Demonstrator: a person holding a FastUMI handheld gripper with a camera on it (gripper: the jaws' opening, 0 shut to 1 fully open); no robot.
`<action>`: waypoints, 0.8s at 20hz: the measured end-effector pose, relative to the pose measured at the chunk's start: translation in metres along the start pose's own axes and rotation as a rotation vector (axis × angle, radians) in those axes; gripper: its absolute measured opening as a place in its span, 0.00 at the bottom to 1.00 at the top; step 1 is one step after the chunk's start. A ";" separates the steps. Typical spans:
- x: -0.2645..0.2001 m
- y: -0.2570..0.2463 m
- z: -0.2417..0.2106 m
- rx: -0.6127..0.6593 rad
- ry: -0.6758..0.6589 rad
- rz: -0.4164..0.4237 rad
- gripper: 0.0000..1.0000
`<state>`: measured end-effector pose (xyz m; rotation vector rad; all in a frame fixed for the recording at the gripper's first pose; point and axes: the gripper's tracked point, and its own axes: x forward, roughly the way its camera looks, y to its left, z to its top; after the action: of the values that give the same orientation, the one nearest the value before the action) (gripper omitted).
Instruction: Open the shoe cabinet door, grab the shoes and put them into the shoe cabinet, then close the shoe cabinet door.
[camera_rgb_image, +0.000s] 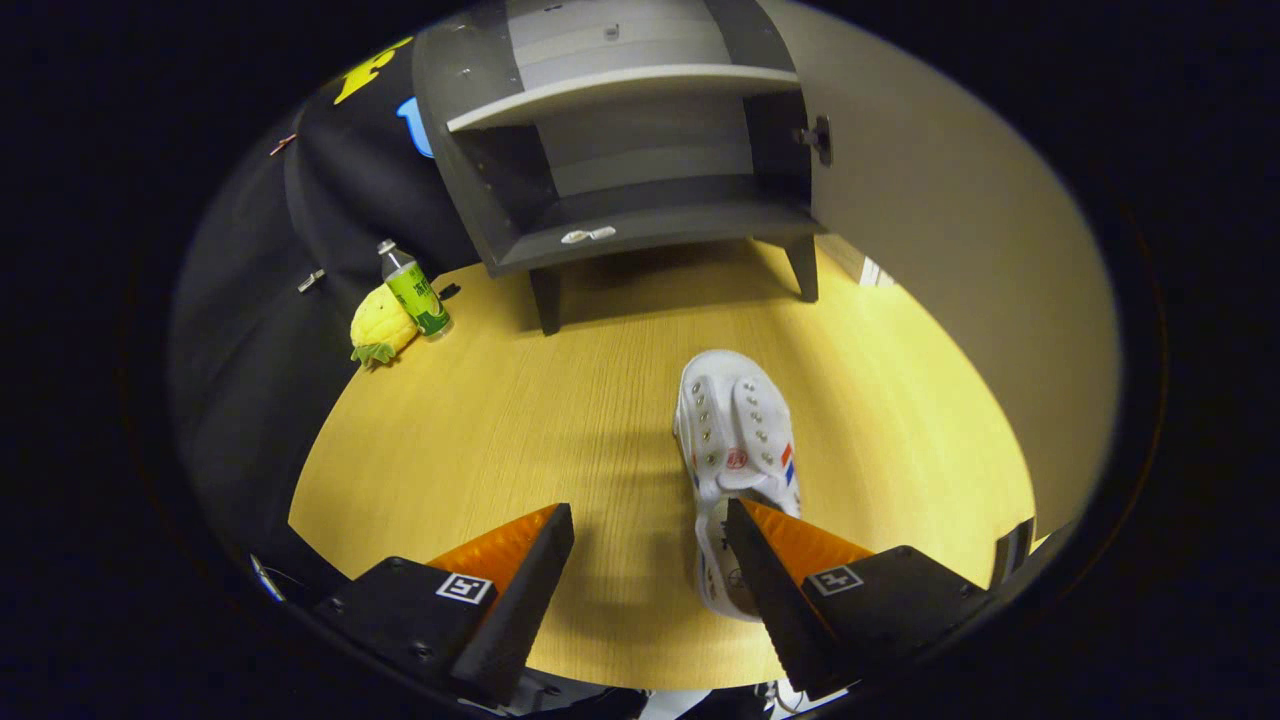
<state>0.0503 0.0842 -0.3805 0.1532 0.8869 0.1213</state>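
My tool (650, 540) is spread wide, gripping nothing. The white shoe (735, 440) lies on the desk (500, 420), its heel hidden behind my right finger (770, 580). Beyond, the shoe cabinet (620, 150) stands open, its door (950, 250) swung right; a small pale item on its lower shelf is unclear. Left: plush pineapple (380, 325) touching a green bottle (415, 290).

The shoe cabinet (640, 150) stands at the frame's top on the tabletop (520, 430), its door (950, 260) swung right. A bottle (415, 290) and plush pineapple (380, 325) sit upper left. The shoe (735, 440) lies centre, beside the tool's (650, 540) spread right finger (790, 590).
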 end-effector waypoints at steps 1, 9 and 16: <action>0.007 -0.002 -0.004 0.001 0.003 -0.005 0.98; 0.059 -0.013 0.009 -0.023 -0.049 -0.072 0.95; 0.085 -0.036 0.022 -0.129 -0.075 -0.172 0.84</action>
<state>0.1226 0.0618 -0.4380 -0.0391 0.8108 0.0126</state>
